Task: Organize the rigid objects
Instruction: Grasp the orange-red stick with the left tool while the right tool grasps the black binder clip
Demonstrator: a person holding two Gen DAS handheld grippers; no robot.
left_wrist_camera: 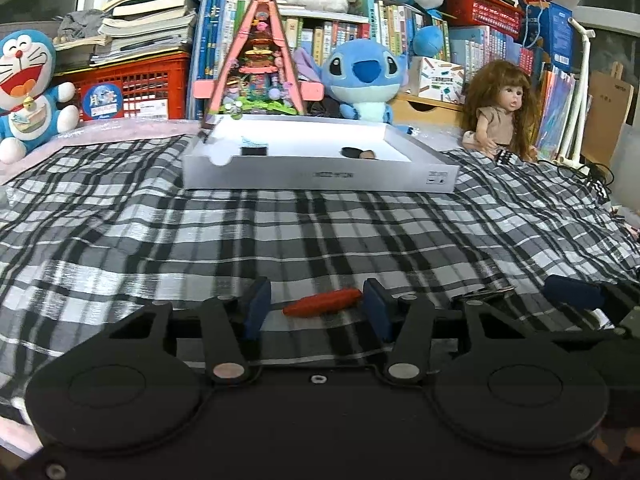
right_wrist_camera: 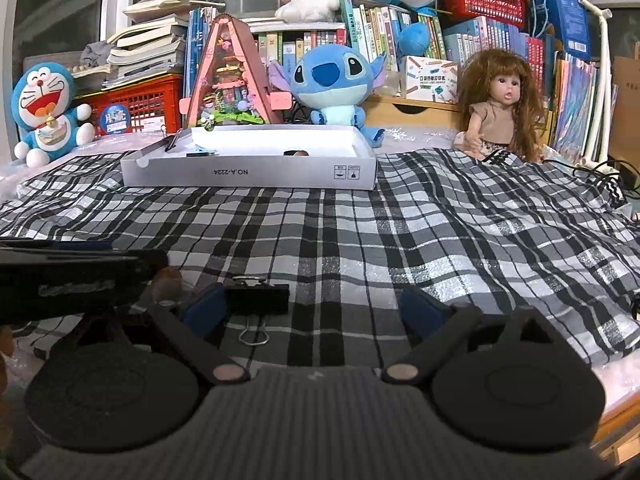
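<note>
Although a few small things already lie inside the white shallow box (left_wrist_camera: 320, 176) at the far side of the plaid bedspread (left_wrist_camera: 320, 236), the sorting looks only partly done. In the left wrist view that box holds a small dark block with something pale blue on top (left_wrist_camera: 253, 148) and a dark oval piece beside a brownish one (left_wrist_camera: 359, 153); what they are is too small to tell. Two items remain out on the cloth. A red elongated object (left_wrist_camera: 322, 302) lies between the spread jaws of the left gripper (left_wrist_camera: 318, 310), touching or nearly touching one pad but not yet pinched. The right gripper (right_wrist_camera: 316, 306) also has its jaws spread wide, with a black binder clip (right_wrist_camera: 258, 300) lying just inside its left finger, not gripped. Judging from this, both pieces have yet to be grasped and carried across to the box, which sits well apart from them.
</note>
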